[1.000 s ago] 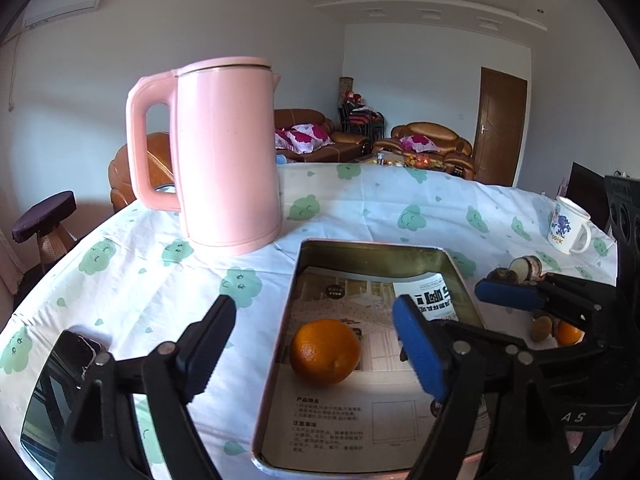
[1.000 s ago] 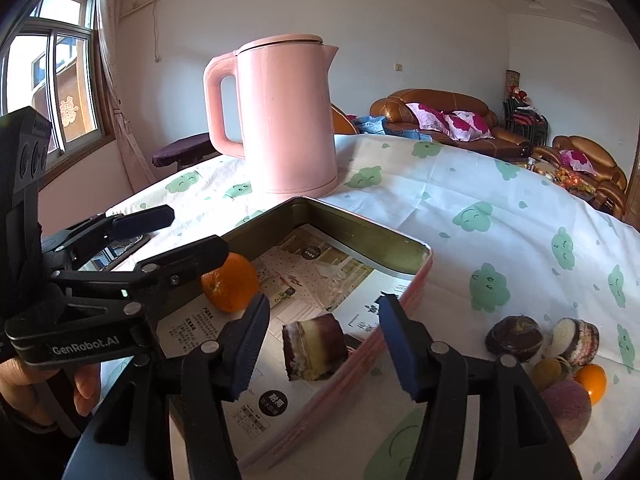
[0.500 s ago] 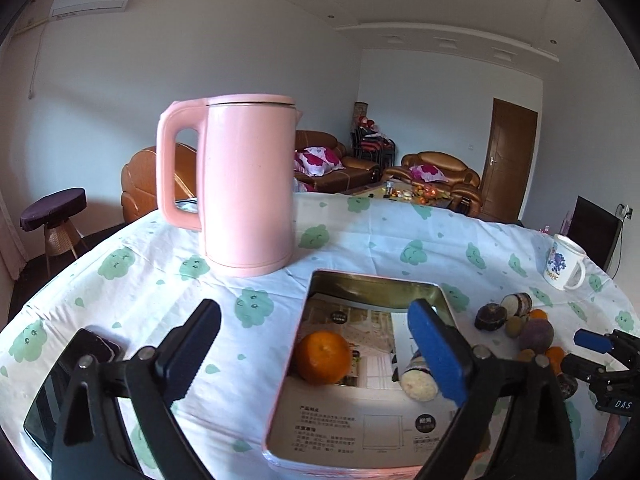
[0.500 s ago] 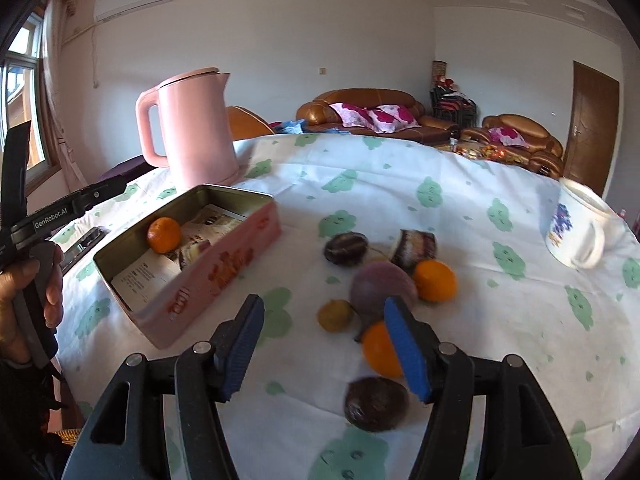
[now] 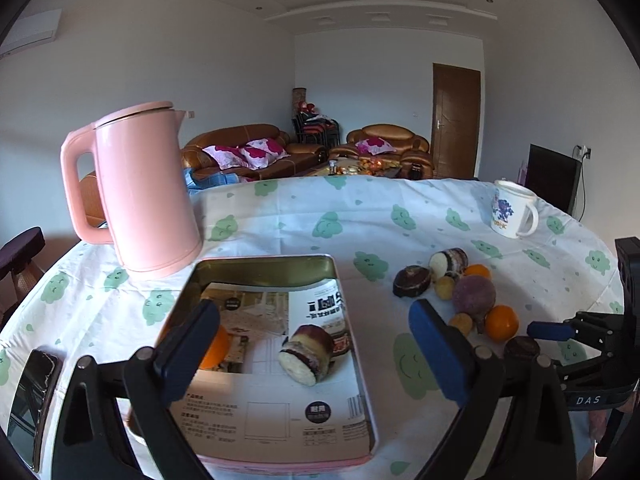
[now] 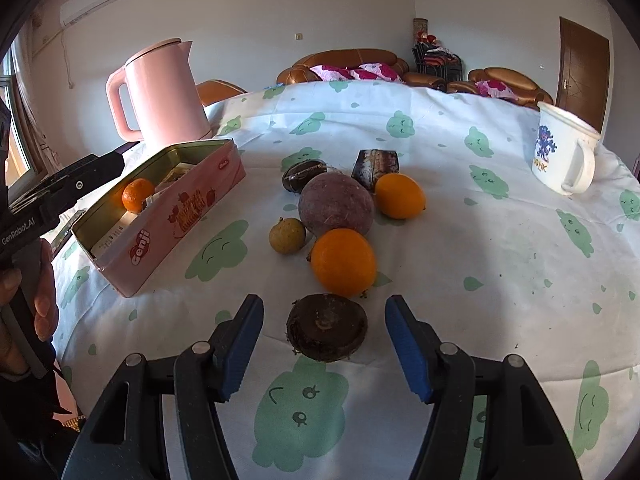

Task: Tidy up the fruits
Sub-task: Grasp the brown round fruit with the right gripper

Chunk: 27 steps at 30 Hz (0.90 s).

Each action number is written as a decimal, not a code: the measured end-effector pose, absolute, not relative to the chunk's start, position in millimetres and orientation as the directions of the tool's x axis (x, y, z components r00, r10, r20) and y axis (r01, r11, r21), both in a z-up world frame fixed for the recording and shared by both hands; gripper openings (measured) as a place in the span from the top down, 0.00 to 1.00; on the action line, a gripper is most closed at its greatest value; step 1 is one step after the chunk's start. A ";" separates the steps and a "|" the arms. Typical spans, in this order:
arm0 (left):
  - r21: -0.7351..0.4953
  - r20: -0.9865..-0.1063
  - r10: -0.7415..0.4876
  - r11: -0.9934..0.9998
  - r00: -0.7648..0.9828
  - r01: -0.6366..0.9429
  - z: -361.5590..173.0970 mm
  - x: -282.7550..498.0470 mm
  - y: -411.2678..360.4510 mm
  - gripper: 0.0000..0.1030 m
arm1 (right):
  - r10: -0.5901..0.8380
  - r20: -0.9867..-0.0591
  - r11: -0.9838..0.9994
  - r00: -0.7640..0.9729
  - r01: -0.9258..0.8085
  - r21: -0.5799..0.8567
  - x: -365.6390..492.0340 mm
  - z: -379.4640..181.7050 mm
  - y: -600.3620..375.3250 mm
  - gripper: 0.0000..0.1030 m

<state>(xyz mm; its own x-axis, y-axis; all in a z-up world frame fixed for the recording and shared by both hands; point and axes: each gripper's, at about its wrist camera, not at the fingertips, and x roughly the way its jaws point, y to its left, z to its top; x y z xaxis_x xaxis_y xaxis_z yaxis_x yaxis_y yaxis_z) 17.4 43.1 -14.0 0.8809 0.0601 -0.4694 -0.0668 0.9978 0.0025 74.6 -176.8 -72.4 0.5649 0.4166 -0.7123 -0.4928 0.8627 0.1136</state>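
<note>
A pink tin [image 5: 352, 344], lined with printed paper, holds an orange [image 5: 216, 350] and a cut purple-skinned piece [image 5: 306, 356]. My left gripper [image 5: 314, 312] hovers open over the tin's near end with nothing between its fingers. To the tin's right lies a loose pile: a dark brown round fruit [image 6: 326, 332], an orange [image 6: 343, 262], a big purple fruit [image 6: 336, 204], a yellow-orange fruit [image 6: 400, 195] and a small tan one [image 6: 287, 235]. My right gripper [image 6: 324, 308] is open, its pads apart on either side of the dark brown fruit.
A tall pink kettle [image 5: 148, 192] stands behind the tin. A white printed mug [image 6: 564, 152] sits at the far right of the table. A phone [image 5: 32, 392] lies at the near left edge. A hand [image 6: 40, 300] holds the left gripper's handle.
My right gripper has left the tin, where the cut piece now lies free, and swung over to the fruit pile, closing in on the dark brown fruit. My left gripper drew back and opened wider.
</note>
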 end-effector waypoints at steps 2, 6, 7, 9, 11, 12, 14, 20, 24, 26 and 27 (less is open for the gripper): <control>0.006 -0.476 0.041 0.999 0.878 -0.043 -15.3 19.6 34.6 0.05 | 0.429 -0.727 0.860 0.537 -0.489 0.147 79.5 -75.7 -178.9 0.47; 0.028 -0.485 0.017 1.000 0.874 -0.004 -18.2 24.2 18.0 0.05 | 0.426 -0.730 0.856 0.535 -0.499 0.133 76.2 -77.2 -177.4 0.59; 0.029 -0.490 0.009 1.000 0.872 0.005 -18.9 25.5 14.7 0.05 | 0.425 -0.727 0.855 0.540 -0.503 0.126 74.4 -76.6 -176.9 0.59; 0.028 -0.498 -0.007 0.999 0.867 0.024 -19.7 28.1 9.0 0.05 | 0.422 -0.713 0.857 0.560 -0.502 0.113 70.9 -74.3 -177.8 0.59; 0.031 -0.505 -0.020 0.999 0.863 0.041 -20.7 31.0 2.5 0.05 | 0.412 -0.702 0.864 0.581 -0.494 0.097 67.6 -72.0 -181.0 0.59; 0.033 -0.508 -0.024 0.998 0.861 0.047 -21.1 32.3 -0.8 0.05 | 0.405 -0.695 0.868 0.594 -0.488 0.088 66.5 -70.6 -183.3 0.59; 0.035 -0.511 -0.038 0.997 0.859 0.065 -21.2 34.7 -8.1 0.05 | 0.390 -0.681 0.880 0.620 -0.469 0.077 66.4 -67.1 -189.9 0.59; 0.078 -0.536 -0.052 0.991 0.843 0.111 -25.5 50.1 -35.8 0.08 | 0.373 -0.647 0.904 0.665 -0.418 0.091 79.7 -54.3 -208.2 0.59; 0.097 -0.572 -0.064 0.985 0.818 0.145 -31.9 64.5 -50.0 0.18 | 0.352 -0.630 0.917 0.692 -0.391 0.082 90.0 -46.5 -211.1 0.59; 0.093 -0.592 -0.071 0.984 0.803 0.155 -35.3 71.2 -53.6 0.19 | 0.345 -0.622 0.921 0.703 -0.383 0.078 95.5 -42.7 -212.0 0.59; 0.087 -0.601 -0.080 0.983 0.795 0.164 -37.3 73.7 -55.5 0.21 | 0.335 -0.619 0.924 0.710 -0.377 0.069 98.0 -41.2 -211.5 0.59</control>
<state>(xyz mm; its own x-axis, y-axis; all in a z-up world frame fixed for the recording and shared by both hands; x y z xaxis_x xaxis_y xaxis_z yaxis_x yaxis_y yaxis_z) 73.7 -55.5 -37.3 0.7954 -0.0799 -0.6008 0.1643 0.9826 0.0868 98.0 -211.5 -41.2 0.7100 0.3354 -0.6192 -0.3766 0.9238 0.0685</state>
